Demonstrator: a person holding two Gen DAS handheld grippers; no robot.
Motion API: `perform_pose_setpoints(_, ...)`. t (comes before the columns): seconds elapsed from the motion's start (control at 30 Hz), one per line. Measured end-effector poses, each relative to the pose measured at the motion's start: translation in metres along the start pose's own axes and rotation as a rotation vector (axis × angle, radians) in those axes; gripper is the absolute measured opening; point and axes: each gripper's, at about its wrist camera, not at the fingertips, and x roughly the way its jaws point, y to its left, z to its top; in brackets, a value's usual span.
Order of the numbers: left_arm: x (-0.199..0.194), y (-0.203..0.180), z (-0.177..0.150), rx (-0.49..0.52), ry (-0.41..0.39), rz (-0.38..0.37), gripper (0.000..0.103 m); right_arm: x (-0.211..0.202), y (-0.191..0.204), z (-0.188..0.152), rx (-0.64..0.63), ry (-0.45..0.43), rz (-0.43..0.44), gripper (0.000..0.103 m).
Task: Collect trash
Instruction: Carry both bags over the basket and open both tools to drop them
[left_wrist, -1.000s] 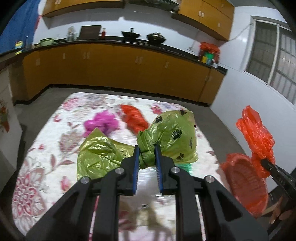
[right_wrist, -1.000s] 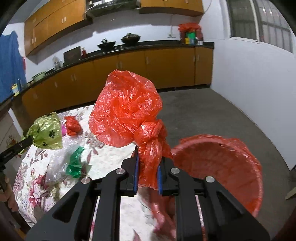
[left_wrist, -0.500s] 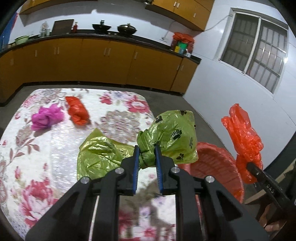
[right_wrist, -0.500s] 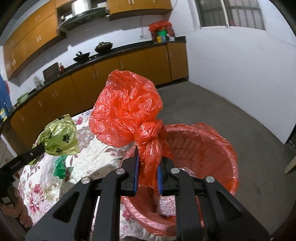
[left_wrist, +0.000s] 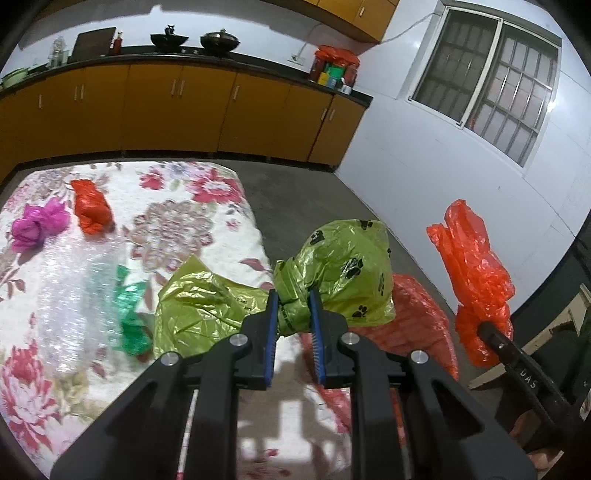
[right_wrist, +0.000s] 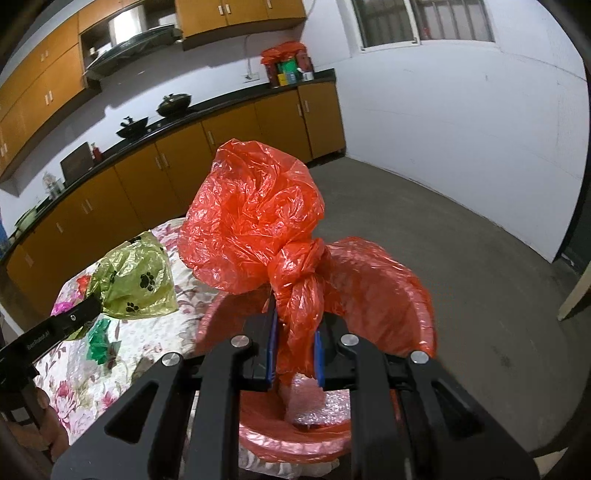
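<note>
My left gripper (left_wrist: 293, 317) is shut on the knot of a green plastic bag with black paw prints (left_wrist: 347, 273), held at the table's right edge next to the bin. My right gripper (right_wrist: 295, 332) is shut on the knot of a knotted red plastic bag (right_wrist: 255, 218), held above the open red-lined trash bin (right_wrist: 402, 280). The bin (left_wrist: 421, 317) holds a piece of bubble wrap (right_wrist: 314, 402). The red bag (left_wrist: 472, 273) also shows at the right of the left wrist view, and the green bag (right_wrist: 136, 280) at the left of the right wrist view.
On the floral table (left_wrist: 177, 229) lie a small red bag (left_wrist: 90, 212), a magenta bag (left_wrist: 38, 223), a sheet of bubble wrap (left_wrist: 77, 295), a dark green bag scrap (left_wrist: 131, 314) and a crumpled green bag (left_wrist: 199, 314). Orange cabinets (left_wrist: 184, 110) line the far wall.
Both grippers have swung to the right with their bags. The red bag has come over the bin's opening and the green bag has reached the table's right edge beside the bin.
</note>
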Motion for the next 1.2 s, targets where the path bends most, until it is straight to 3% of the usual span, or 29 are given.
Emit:
perform_pose_setpoints(0.6,0.048,-0.058,-0.010,0.047,0.075,-0.112,0.019,0.001,-0.028,-0.004,0.074,-0.008,-0.024,0.018)
perform_pose_setpoints(0.83,0.069,-0.059,-0.022,0.047,0.131,-0.120,0.039,0.006,-0.033,-0.009,0.079,0.008,-0.019,0.033)
perform_pose_setpoints(0.97,0.073,-0.050,-0.027,0.034,0.153,-0.106,0.040,0.006,-0.036,-0.010,0.079,0.012,-0.023,0.040)
perform_pose_setpoints(1.2,0.058,-0.032,-0.025,0.046,0.104,-0.040,0.050,0.004,-0.033,-0.010,0.045,-0.002,-0.046,0.044)
